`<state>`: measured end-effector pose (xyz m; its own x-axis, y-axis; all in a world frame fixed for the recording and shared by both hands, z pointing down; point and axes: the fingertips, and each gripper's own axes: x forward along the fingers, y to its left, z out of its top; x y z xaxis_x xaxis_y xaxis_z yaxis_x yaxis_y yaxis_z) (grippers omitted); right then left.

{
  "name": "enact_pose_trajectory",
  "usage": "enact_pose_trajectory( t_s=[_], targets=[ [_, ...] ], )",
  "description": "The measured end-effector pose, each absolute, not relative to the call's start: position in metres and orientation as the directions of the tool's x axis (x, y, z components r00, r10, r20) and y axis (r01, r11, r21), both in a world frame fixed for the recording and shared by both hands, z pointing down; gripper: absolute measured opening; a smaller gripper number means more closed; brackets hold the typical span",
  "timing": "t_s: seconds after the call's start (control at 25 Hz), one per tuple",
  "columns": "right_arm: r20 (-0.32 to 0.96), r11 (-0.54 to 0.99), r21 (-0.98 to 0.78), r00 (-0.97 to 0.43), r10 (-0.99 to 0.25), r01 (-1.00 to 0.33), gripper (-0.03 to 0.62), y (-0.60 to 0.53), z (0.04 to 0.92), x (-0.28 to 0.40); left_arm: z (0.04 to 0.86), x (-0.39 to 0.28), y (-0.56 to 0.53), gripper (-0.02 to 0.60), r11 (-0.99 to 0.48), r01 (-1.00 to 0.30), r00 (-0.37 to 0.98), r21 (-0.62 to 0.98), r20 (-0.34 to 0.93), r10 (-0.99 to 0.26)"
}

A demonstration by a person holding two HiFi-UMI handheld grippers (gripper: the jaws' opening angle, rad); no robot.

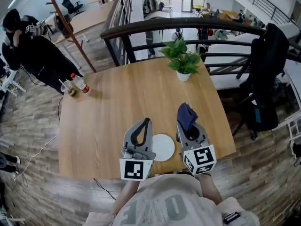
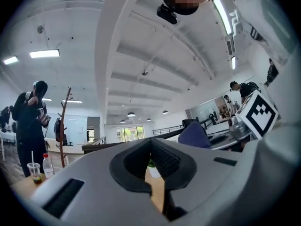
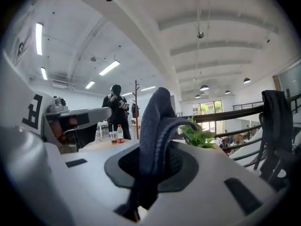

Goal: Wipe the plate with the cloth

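**Cloth in your right fingers, plate on the tabletop between the grippers**

Your right gripper (image 1: 188, 122) has its fingers closed on the dark blue cloth (image 1: 186, 115). In the right gripper view the cloth (image 3: 157, 126) is pinched between the pads and stands up in a folded bunch above the right gripper (image 3: 155, 166).

Your left gripper (image 1: 147, 121) holds nothing. In the left gripper view its fingers (image 2: 165, 160) meet at the tips with only bare wood showing behind them.

The white plate (image 1: 163, 148) lies flat on the tabletop (image 1: 117, 107). In the head view it sits between the two gripper bodies, with its left rim covered by the left one. The cloth is beyond the plate and apart from it. Both grippers seem lifted off the wood, though the head view does not settle how high.

The plate is close to the near edge of the tabletop. Beyond it is a wide stretch of bare wood.

- A potted plant (image 1: 182, 61) stands at the far edge.
- A bottle (image 1: 80, 83) and a cup (image 1: 70, 89) stand together near the far left corner.
- A dark railing (image 1: 188, 27) runs behind the far edge.
- A chair (image 1: 264, 79) draped in dark stuff stands off the right edge.
- A person (image 1: 28, 46) stands well off to the left.
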<state>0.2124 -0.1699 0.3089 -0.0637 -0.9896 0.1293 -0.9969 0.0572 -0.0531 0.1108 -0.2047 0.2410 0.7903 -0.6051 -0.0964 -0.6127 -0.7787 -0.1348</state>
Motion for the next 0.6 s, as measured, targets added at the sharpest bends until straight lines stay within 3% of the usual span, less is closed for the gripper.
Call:
enact_pose_trajectory(
  t_s=[0.28, 0.6],
  targets=[
    [0.116, 0.093, 0.004, -0.092, -0.989, -0.996, 0.057, -0.173, 0.308, 0.209, 0.234, 0.110, -0.213, 0.008, -0.770, -0.620, 0.784, -0.151, -0.138, -0.605],
    [0.138, 0.145, 0.049, -0.137, -0.981, -0.988, 0.057, -0.173, 0.311, 0.199, 0.246, 0.100, -0.212, 0.008, -0.743, -0.658, 0.753, -0.122, -0.086, -0.652]
  ],
)
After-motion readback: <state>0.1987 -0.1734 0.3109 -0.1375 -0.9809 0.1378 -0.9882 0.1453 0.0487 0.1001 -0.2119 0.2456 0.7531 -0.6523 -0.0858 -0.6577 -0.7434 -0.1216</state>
